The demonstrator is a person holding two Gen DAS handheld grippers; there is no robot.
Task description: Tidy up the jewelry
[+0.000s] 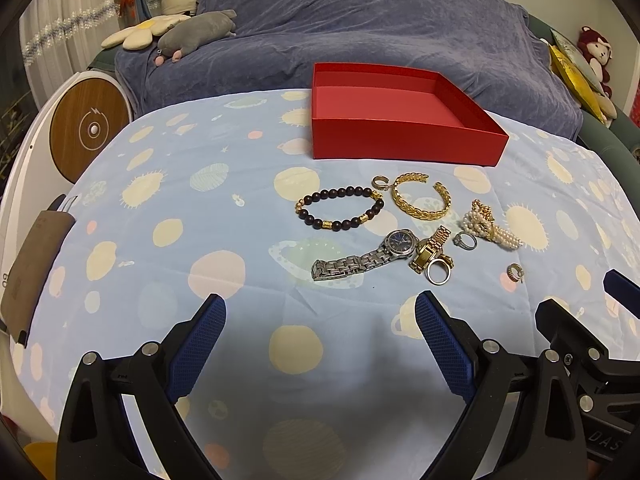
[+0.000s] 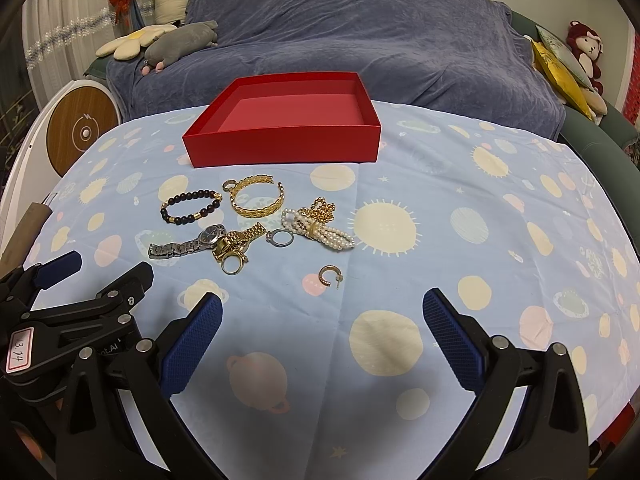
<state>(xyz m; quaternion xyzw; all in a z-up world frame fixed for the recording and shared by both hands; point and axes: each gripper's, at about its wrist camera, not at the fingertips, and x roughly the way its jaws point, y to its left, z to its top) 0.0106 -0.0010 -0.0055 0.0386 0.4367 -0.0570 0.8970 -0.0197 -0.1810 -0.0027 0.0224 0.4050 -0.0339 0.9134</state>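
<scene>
An empty red box (image 1: 404, 142) (image 2: 288, 146) sits at the far side of the table. In front of it lies a cluster of jewelry: a dark bead bracelet (image 1: 340, 208) (image 2: 191, 207), a gold cuff (image 1: 422, 197) (image 2: 258, 196), a silver watch (image 1: 362, 258) (image 2: 188, 244), a gold watch (image 1: 430, 248) (image 2: 236, 240), a gold ring (image 1: 438, 272) (image 2: 232, 266), a silver ring (image 1: 465, 240) (image 2: 280, 238), a pearl bracelet (image 1: 490, 228) (image 2: 318, 230) and a small hoop earring (image 1: 515, 272) (image 2: 330, 275). My left gripper (image 1: 320, 316) and right gripper (image 2: 322, 312) are both open and empty, short of the jewelry.
The table wears a light blue planet-print cloth (image 1: 180, 248). Behind it is a sofa under a blue-grey cover (image 1: 360, 32) with plush toys (image 1: 192, 36). A round wood-faced white appliance (image 1: 90, 130) stands at left. A brown pouch (image 1: 32, 276) lies at the table's left edge.
</scene>
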